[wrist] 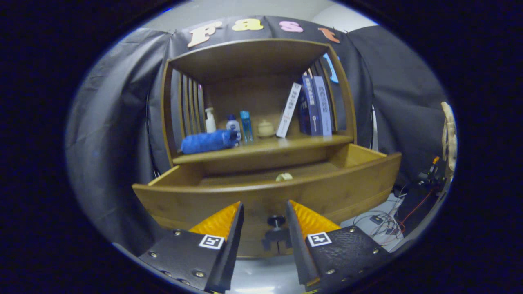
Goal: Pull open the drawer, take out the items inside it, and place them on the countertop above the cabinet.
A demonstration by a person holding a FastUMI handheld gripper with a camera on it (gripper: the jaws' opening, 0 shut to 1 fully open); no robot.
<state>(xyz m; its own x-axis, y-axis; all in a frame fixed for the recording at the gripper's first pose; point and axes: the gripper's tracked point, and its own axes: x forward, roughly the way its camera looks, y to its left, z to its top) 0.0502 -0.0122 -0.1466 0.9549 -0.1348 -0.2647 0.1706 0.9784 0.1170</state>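
The drawer (265, 192) stands pulled out of the wooden cabinet (253, 57), its front panel nearest the gripper (264, 220). The jaws are released, spread apart and gripping nothing. The dark knob (276, 221) on the drawer front sits in the gap between them, touching neither.

One small pale item (284, 177) lies on the drawer floor, beyond the front panel and slightly right of the midline between the jaws. It is farther away and higher than the fingertips, so the coming move, in my judgement, turns on lifting over the front panel and reaching forward and down into the drawer. The item is too small to give its shape or long axis.

The desk (261, 148) above the drawer is the placing surface. A blue rolled cloth (208, 141) lies at its left, bottles (245, 125) and a small pot (265, 128) at centre, and books (314, 106) at right. Bare surface shows along the near edge, centre to right.

Opening is judged done; removal is not yet begun.
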